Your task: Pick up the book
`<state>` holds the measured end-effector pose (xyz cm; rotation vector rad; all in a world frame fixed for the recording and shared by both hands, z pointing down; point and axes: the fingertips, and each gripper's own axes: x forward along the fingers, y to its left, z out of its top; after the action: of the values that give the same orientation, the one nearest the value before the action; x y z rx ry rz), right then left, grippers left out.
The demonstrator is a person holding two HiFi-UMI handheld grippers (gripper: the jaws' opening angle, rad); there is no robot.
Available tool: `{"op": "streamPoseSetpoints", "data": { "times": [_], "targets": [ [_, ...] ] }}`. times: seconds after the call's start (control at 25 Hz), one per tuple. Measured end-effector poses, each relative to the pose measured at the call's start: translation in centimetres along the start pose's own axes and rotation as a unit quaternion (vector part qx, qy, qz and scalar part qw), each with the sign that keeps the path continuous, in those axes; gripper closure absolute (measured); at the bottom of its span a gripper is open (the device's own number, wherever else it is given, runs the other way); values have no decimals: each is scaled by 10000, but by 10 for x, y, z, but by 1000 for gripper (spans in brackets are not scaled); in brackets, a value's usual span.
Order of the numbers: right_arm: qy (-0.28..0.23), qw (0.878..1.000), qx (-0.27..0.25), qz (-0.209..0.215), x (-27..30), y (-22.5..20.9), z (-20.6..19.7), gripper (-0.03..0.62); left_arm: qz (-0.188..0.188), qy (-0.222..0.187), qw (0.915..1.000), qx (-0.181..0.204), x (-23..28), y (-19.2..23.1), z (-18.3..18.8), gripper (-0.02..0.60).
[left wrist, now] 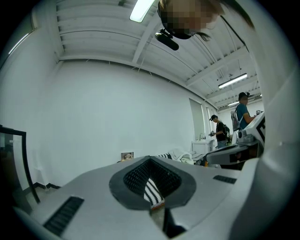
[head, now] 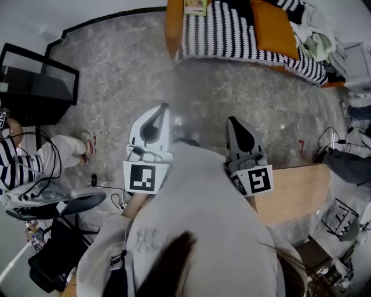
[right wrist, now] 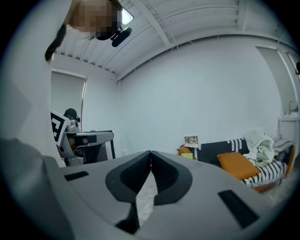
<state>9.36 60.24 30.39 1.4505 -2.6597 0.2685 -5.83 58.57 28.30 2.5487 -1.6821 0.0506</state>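
Note:
A small book with a yellow-green cover (head: 195, 7) lies at the left end of the orange sofa (head: 171, 29), far ahead of me. In the right gripper view the book (right wrist: 190, 141) appears beside the striped blanket (right wrist: 234, 143). My left gripper (head: 165, 107) and right gripper (head: 232, 120) are held side by side close to my chest, well short of the sofa. The left gripper (left wrist: 150, 158) has its jaw tips together with nothing between them. The right gripper (right wrist: 151, 152) is likewise shut and empty.
A black glass-sided table (head: 35, 81) stands at the left, with a seated person in a striped top (head: 17, 165) near it. A wooden tabletop (head: 298, 191) is at my right. Cables lie on the marbled floor (head: 116, 69). Two people (left wrist: 218, 131) stand far off.

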Motion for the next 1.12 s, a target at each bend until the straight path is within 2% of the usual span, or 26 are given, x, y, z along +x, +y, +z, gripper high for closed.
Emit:
{"op": "streamPoseSetpoints", "data": {
  "times": [0.2, 0.36, 0.52, 0.76, 1.12],
  "targets": [
    [-8, 9999, 130, 81, -7, -13, -5, 574, 41, -127, 9999, -48, 9, -6, 1, 572],
    [82, 9995, 163, 240, -10, -17, -17, 574, 91, -105, 9999, -55, 13, -3, -3, 572],
    [110, 9993, 288, 194, -5, -22, -20, 574, 81, -18, 9999, -125, 20, 1, -9, 572],
    [206, 9992, 328, 120, 25, -35, -17, 574, 47, 39, 9998, -189, 51, 16, -10, 572],
    [118, 9991, 407, 81, 100, -50, 21, 574, -16, 14, 9999, -154, 111, 70, 18, 572]
  ]
}}
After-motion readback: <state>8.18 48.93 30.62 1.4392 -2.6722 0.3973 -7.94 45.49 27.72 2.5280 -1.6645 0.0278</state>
